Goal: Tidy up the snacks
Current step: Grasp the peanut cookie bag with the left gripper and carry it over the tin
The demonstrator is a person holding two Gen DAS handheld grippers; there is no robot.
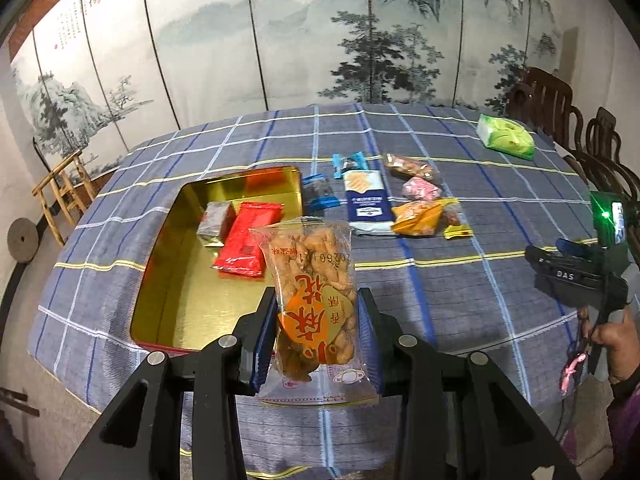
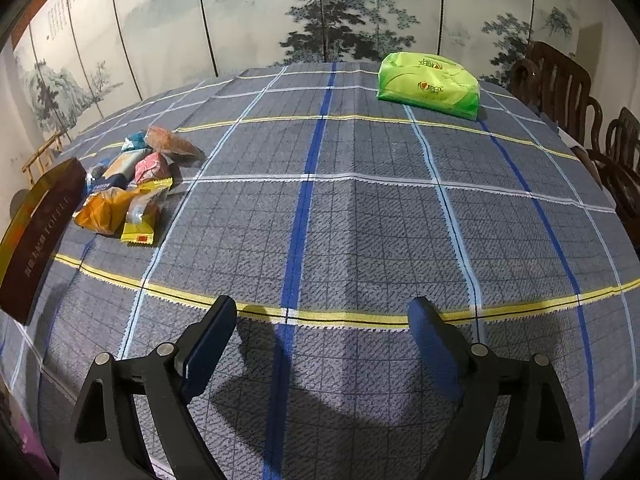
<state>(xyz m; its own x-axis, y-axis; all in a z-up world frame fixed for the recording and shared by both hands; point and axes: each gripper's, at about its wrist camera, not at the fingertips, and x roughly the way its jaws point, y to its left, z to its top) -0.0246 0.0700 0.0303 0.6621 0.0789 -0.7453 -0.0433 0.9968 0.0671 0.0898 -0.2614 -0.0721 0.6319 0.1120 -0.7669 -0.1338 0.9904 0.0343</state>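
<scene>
**A:** So where's the snack bag (image 1: 316,300) at? Looks like the left claw (image 1: 318,334) is clamped on its lower half, holding it upright in the air over the near part of the desk (image 1: 460,280), just beside the gold tin (image 1: 168,248).

**B:** Yep. The tin sits toward the desk's left edge with a red packet (image 1: 246,240) and a small grey one (image 1: 216,220) in it. The right claw (image 2: 320,344) is spread wide, holding nothing, hovering over bare cloth.

**A:** How's that bag going to handle?

**B:** I'd guess light and crinkly, slippery film, and the fried twists inside probably crumble if squeezed hard. Pinching the sealed edge or a flat side seems safer than crushing the middle.

**A:** And the rest?

**B:** A little pile of packets (image 2: 128,184) toward the middle, left of the right claw. Green tissue pack (image 2: 430,84) by the far right edge.
</scene>
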